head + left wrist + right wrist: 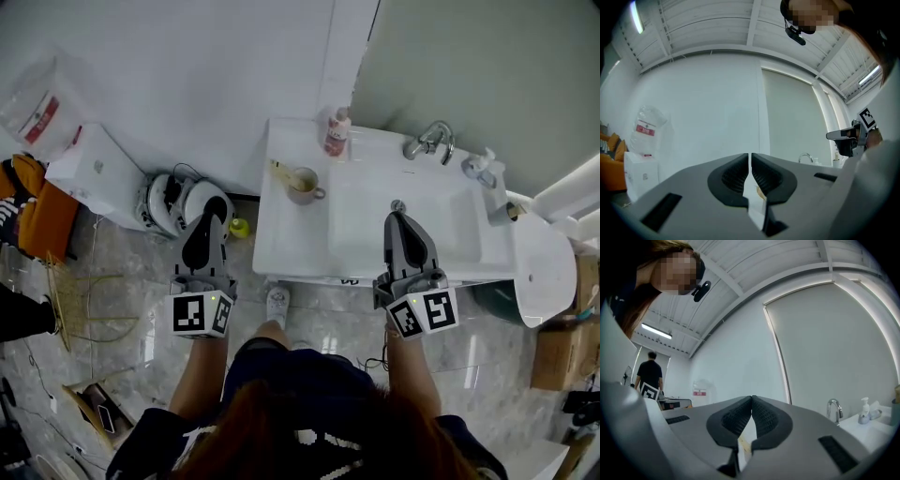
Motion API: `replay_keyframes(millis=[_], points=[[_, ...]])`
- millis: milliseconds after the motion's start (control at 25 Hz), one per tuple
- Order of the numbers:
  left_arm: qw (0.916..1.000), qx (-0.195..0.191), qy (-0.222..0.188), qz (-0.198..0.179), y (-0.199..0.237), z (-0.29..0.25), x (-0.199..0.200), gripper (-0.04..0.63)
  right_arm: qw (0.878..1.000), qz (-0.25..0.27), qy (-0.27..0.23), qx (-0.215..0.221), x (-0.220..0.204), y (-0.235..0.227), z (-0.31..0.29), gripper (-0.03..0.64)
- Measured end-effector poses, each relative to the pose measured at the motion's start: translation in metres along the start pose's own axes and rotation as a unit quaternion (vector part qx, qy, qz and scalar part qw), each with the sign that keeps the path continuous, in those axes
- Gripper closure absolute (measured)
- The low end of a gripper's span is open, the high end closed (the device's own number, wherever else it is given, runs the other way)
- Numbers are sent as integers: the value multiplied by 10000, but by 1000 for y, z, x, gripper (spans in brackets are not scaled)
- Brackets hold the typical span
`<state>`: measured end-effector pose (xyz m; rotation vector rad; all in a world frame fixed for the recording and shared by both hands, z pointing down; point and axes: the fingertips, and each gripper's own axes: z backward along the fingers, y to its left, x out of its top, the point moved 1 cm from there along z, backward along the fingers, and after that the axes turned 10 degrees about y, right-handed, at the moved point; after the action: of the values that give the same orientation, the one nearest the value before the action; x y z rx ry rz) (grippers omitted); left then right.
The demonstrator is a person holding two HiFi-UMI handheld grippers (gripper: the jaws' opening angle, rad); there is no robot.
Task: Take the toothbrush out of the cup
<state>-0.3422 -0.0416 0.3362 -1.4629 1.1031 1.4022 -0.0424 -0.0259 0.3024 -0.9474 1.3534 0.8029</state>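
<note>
Head view alone shows toothbrush (280, 171) in cup (303, 187) (left tongs (750, 155) and right tongs (751, 399) clenched, empty).

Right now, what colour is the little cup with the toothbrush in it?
Pale beige; the small handled cup shows best in the head view.
</note>
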Motion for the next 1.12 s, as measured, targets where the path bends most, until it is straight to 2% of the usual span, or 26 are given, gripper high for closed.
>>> replay_keyframes(millis=[320,560,800,1120], points=[[9993,-368,-86,-59,52,-115,18,560,9992,27,-180,-356,20,-27,-101,601],[9984,-545,-112,-56,70,-174,17,560,9988,57,58,-485,4,-44,-152,601],[9976,-675,134,33,65,-202,5,560,9989,-23,23,-467,10,-69,-178,601],[9949,-864,476,219,35,-229,-14,558,9997,-127,171,-106,9,-92,-206,601]])
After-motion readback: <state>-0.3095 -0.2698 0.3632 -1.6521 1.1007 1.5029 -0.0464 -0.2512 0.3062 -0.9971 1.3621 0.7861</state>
